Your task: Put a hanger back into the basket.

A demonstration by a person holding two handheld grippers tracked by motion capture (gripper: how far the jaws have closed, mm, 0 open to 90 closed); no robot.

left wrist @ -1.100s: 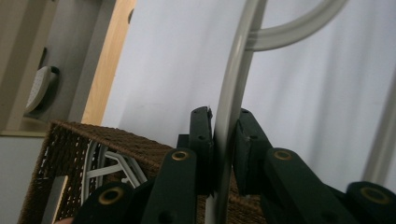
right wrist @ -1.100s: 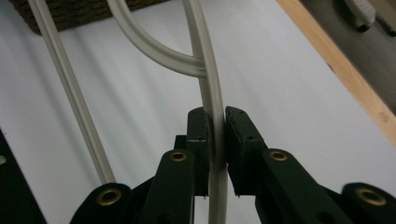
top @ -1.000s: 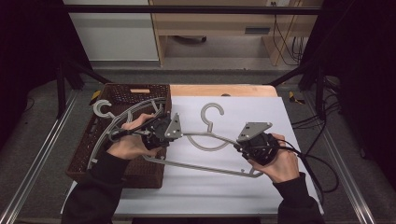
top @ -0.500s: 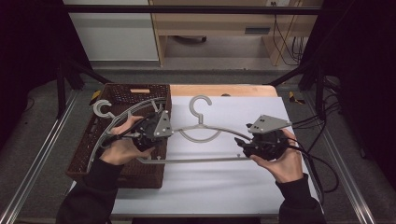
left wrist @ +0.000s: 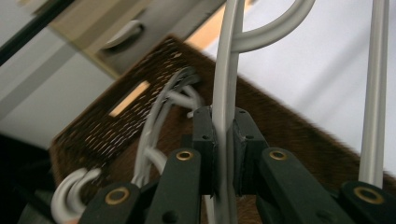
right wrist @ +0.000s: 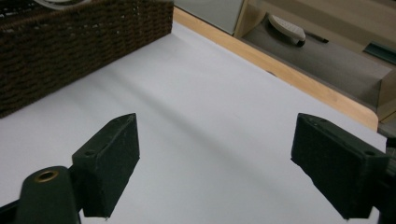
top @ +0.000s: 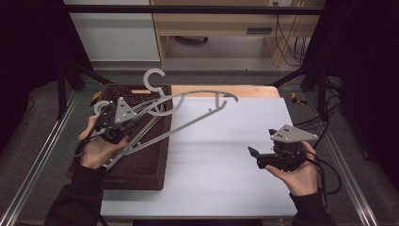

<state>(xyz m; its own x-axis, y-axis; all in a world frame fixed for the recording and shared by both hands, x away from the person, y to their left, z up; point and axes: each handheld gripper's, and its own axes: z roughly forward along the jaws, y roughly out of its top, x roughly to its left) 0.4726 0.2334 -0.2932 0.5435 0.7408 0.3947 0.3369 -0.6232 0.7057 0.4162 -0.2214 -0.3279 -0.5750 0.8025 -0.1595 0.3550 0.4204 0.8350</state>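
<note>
White tabletop (top: 221,155) with a wooden back edge, dark room all around, cabinet and cables behind. Dark brown woven wicker basket (top: 141,165) over at 9 o'clock on the table, already holding at least one other grey hanger (left wrist: 159,121).

Left gripper (top: 113,126) clamped tight on the arm of a light grey plastic coat hanger (top: 197,101), jaws pinching the thin bar between them in the left gripper view. Hanger lifted off the table and tilted, hook up near 11 o'clock above the basket's back rim, far end poking out toward 12 over the white surface.

Right gripper (top: 256,157) down at 4 o'clock, let go, jaws just been spreading wide with nothing between them but bare table, clear in the right gripper view.

Progress guess: more than halfway on this hanger. Picked up, handed off to one side, swung over toward the basket. Left to do: lower it in with the others and release. No more loose hangers spotted on the table.
</note>
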